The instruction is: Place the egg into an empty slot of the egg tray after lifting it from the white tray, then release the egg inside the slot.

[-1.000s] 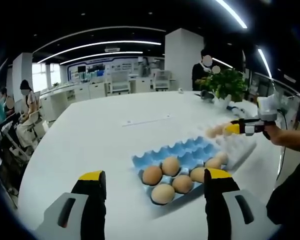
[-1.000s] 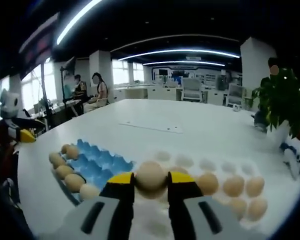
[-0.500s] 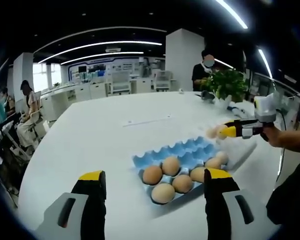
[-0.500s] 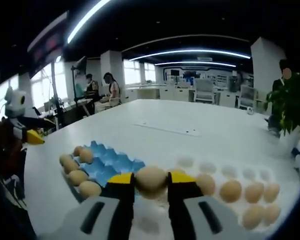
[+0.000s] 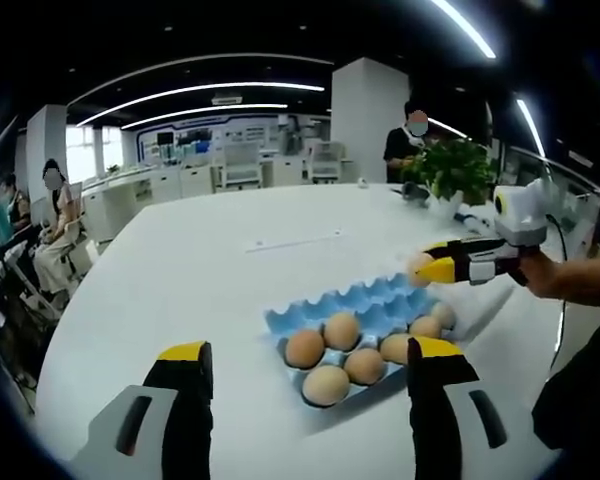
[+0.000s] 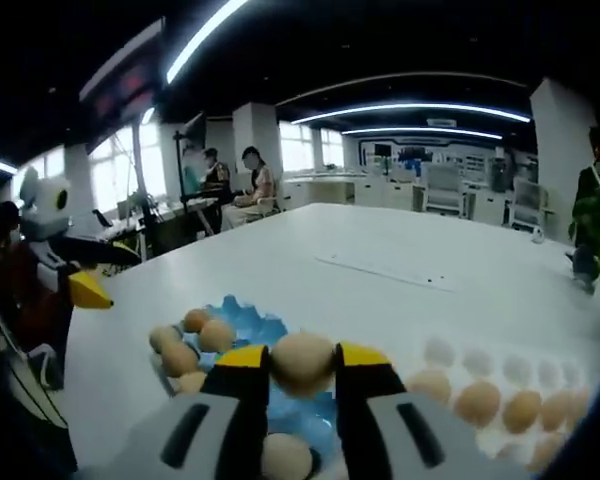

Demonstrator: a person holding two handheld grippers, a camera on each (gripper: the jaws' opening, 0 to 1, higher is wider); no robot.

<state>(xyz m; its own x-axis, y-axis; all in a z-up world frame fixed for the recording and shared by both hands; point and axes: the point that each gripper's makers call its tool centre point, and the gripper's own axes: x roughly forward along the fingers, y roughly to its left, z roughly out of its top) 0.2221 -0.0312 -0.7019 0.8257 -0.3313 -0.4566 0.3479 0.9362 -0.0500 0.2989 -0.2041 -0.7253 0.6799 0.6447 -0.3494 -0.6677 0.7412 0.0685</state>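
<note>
Gripping egg [image 6: 302, 361], right tool [image 6: 302, 372] hovers above blue egg tray [image 6: 242, 330]; left tool [image 5: 305, 362] jaws apart, level.

Tan egg [image 6: 302, 361] held above blue egg tray [image 6: 242, 325], beside white tray [image 6: 500, 372].

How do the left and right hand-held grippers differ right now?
The right hand-held gripper is shut on an egg; the left hand-held gripper is open and holds nothing. The right one hangs over the blue egg tray; the left sits back from it. Both have yellow-tipped black jaws.
</note>
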